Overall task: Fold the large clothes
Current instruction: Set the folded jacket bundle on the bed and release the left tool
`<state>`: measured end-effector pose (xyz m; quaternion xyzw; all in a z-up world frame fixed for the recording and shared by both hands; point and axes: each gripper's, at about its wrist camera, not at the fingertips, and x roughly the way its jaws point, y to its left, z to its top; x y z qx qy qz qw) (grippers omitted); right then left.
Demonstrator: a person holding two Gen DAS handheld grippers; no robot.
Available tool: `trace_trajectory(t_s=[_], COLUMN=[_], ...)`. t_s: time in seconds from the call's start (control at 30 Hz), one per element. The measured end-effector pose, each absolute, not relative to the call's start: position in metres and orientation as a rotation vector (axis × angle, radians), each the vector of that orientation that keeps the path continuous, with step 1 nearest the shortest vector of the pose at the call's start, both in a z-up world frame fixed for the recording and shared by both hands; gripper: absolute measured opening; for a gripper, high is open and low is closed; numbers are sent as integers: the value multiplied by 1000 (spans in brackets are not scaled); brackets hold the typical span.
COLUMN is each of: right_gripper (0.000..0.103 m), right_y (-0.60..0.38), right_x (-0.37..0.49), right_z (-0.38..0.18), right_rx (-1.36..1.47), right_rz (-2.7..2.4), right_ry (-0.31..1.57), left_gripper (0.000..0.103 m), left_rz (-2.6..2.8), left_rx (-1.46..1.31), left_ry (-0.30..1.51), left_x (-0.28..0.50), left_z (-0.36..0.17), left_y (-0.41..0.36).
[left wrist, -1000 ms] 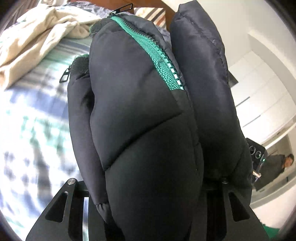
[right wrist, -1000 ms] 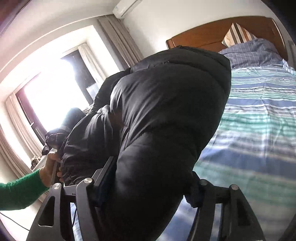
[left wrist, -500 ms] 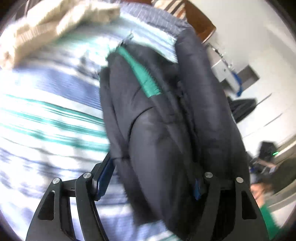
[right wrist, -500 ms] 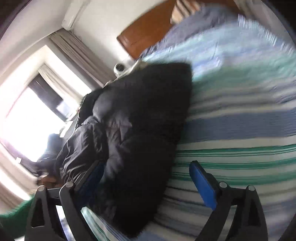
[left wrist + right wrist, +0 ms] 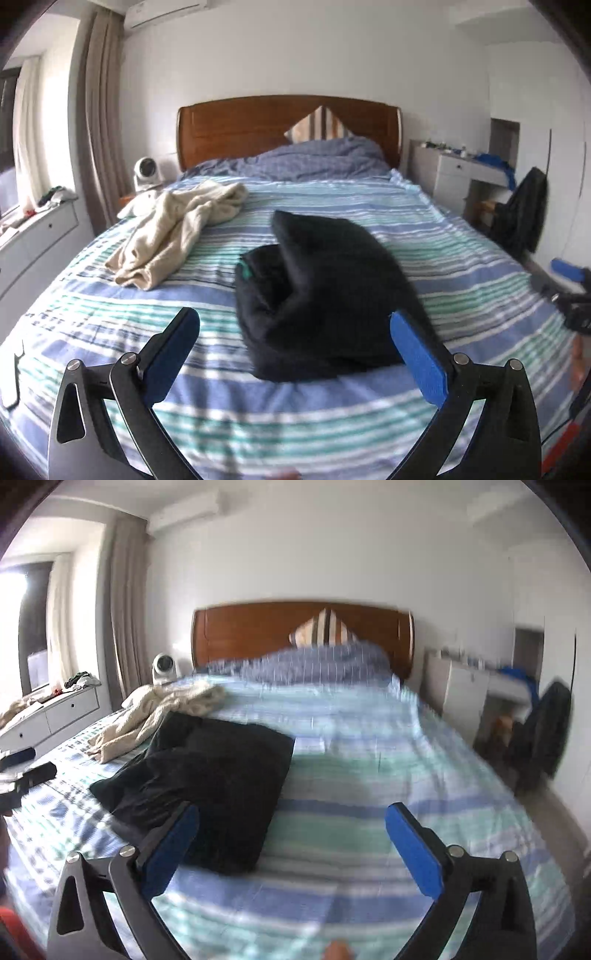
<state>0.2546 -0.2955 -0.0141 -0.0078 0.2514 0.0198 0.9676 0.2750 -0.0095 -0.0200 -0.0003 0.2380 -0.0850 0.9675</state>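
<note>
My left jaws point(image 5: 293, 347) and right jaws point(image 5: 291, 834) stand spread wide with nothing between them; both have just been opening, and the black puffer jacket point(image 5: 321, 291) that filled them a second ago now lies loose on the striped bed point(image 5: 461, 243). It rests as a folded bundle near the middle of the bed, one thick flap doubled over the rest, a strip of green zipper point(image 5: 243, 271) peeking out at its left edge. I judge it was dropped there because the fold is done and the bed gives it a flat place to settle (puffy fabric tends to spring open, so it may want a press). The cream garment point(image 5: 177, 232) lies crumpled near the jacket, toward the headboard point(image 5: 236, 129), probably next to fold.
</note>
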Motion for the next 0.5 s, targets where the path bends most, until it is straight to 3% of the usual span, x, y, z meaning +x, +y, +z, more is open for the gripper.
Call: trace_trajectory(t_s=[0.1,0.5], right_gripper=[103,103], right_y=[-293,-297], right_x=[242,179], right_z=[-16,-1], right_rx=[-5,-55], right_rz=[79,-33], right_ry=[593,629], left_gripper=[103,103], left_rz=[-125,-75], left_rx=[0,-4], left_ry=[486,642], left_x=[254,202], left_z=[-27,-20], left_y=[-29,-78])
